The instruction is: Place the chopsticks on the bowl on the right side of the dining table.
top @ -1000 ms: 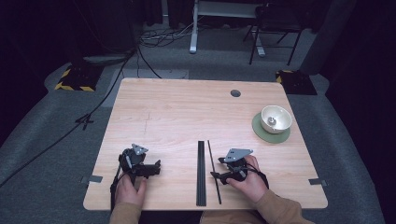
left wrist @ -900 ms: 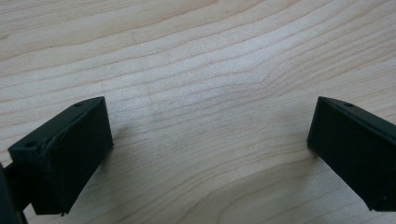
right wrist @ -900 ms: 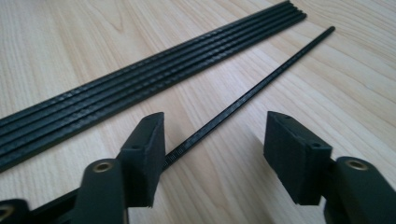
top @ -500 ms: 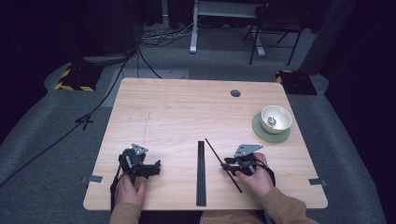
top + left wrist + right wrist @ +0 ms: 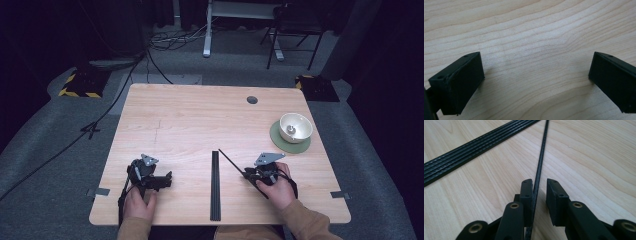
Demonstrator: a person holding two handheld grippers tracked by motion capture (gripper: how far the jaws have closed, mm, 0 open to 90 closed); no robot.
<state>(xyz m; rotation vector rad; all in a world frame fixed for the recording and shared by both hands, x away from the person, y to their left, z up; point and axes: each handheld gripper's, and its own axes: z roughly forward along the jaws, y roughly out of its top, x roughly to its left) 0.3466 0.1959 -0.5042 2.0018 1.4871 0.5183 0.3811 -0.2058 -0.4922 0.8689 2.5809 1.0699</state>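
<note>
Thin black rod (image 5: 541,160): lying slanted on the wooden table (image 5: 200,120), running between the jaws of the right gripper (image 5: 539,192) and pointing away toward the table's middle. The jaws are standing narrowly apart around it; the rod is lying against the left-hand pad with a small gap at the other, so a firm grip cannot be told. Bundle of black strips (image 5: 215,185): lying straight on the table just left of the rod, near the front edge. Left gripper (image 5: 152,177): resting on the table, jaws spread wide over bare wood. White bowl (image 5: 295,127): sitting on a green mat (image 5: 280,142), far right.
</note>
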